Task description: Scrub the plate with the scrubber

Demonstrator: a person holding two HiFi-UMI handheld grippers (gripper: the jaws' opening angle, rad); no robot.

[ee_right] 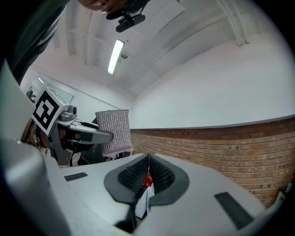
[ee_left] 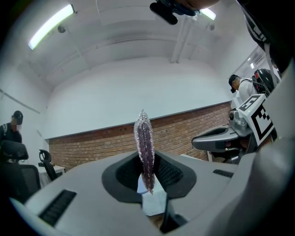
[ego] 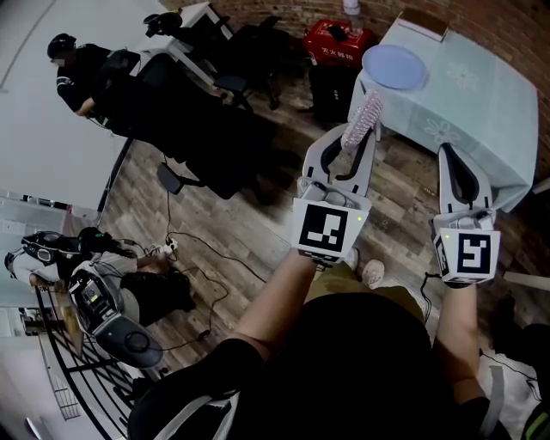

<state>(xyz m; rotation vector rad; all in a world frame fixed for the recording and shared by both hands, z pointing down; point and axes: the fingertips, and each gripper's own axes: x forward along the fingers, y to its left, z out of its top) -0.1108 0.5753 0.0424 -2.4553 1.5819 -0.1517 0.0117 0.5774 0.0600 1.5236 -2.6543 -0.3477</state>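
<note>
— Plank flooring point(ego: 232, 236) runs underfoot, and both grippers are held out over it, short of the table point(ego: 503, 163). What's in them?

— The left gripper point(ego: 354, 137) is clamped on the scrubber point(ego: 362, 119), a glittery mesh pad that stands up edge-on out of the jaws. The right gripper point(ego: 454, 155) has its jaws pressed together with nothing between them.

— How will that pad handle?

— Soft and light, I'd judge. It would fold if pushed by its free end, so a hold low on the pad looks right. Put the flat face to the plate, not the edge.

— And the plate?

— The pale blue plate point(ego: 394, 66) lies flat on the light cloth point(ego: 477, 107), towards the table's left corner and well apart from both grippers. It's probably hard and slick, and the cloth under it may let it slide. I'd steady its rim with the right gripper while the left one scrubs.

— Room to work?

— Open floor lies on the approach. The cloth hangs over the near table edge. The plate sits close to the left edge, so strokes pushed that way could walk it off. A red case point(ego: 339, 43) stands just beside the table, with dark office chairs point(ego: 249, 47) and a brick wall point(ego: 284, 9) beyond. A person point(ego: 73, 69) sits far off to the left.
</note>
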